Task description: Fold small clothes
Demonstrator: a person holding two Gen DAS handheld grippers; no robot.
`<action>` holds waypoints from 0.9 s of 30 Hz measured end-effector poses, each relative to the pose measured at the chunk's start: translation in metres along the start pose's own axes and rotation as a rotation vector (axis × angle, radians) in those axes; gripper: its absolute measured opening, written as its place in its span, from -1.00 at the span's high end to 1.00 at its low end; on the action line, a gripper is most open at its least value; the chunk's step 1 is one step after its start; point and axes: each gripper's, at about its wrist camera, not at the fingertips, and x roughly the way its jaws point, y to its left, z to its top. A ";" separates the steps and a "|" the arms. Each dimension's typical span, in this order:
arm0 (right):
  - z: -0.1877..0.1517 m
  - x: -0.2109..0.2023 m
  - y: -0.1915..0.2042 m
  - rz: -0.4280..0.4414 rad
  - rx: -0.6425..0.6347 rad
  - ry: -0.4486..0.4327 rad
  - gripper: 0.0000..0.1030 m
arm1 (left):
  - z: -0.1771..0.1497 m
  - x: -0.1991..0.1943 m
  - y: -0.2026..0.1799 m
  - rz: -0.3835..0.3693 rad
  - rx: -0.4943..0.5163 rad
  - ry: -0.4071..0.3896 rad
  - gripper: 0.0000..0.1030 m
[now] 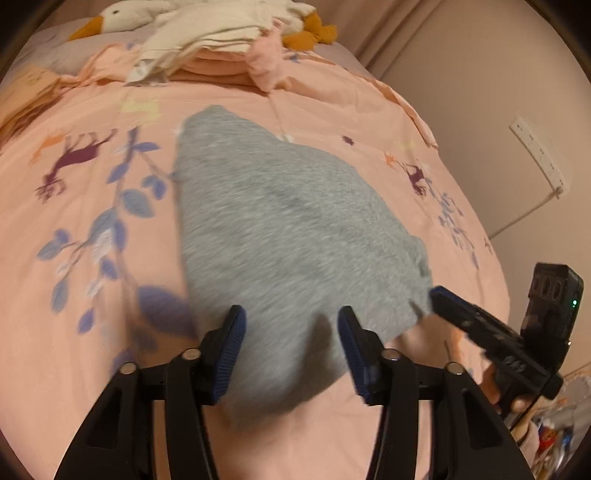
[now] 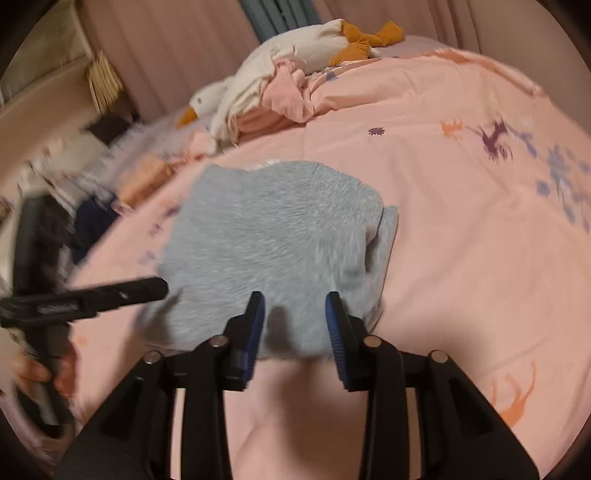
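The grey knit garment [image 1: 288,229] lay flat on the bed, on a pink bedsheet [image 1: 369,122] printed with blue leaves and purple deer. In the right wrist view the same garment [image 2: 273,236] showed a folded-under flap along its right edge. Both views were blurred.

The left claw [image 1: 291,354] stood at the near edge of the garment with its blue-padded fingers [image 1: 231,354] spread apart, grey fabric lying between them and neither pad closed on it. The right claw [image 2: 295,332] was likewise spread, straddling the near hem of the garment without pinching it.

Seen from the left wrist camera, the right claw [image 1: 439,295] reached in low from the right, its tip touching the garment's near right corner, with the person's hand [image 1: 513,398] around the handle below. Seen from the right wrist camera, the left claw [image 2: 155,288] came in almost level from the left, its tip at the garment's left edge, the holding hand [image 2: 44,373] partly visible and blurred.

Farther up the bed a pile of folded clothes [image 1: 221,48], cream on top of pink, sat just beside a stuffed goose [image 1: 125,16] with an orange beak. A wall outlet strip [image 1: 535,155] was on the wall to the right of the bed.
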 end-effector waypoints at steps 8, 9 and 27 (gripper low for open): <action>-0.020 -0.030 -0.041 0.134 0.257 -0.026 -0.27 | -0.016 -0.017 0.052 -0.046 -0.175 -0.008 -0.40; -0.021 -0.030 -0.046 0.143 0.286 -0.021 -0.29 | -0.017 -0.016 0.058 -0.056 -0.198 -0.004 -0.40; 0.002 0.033 -0.069 0.224 0.454 0.113 -0.51 | 0.009 0.037 0.061 -0.220 -0.304 0.075 -0.40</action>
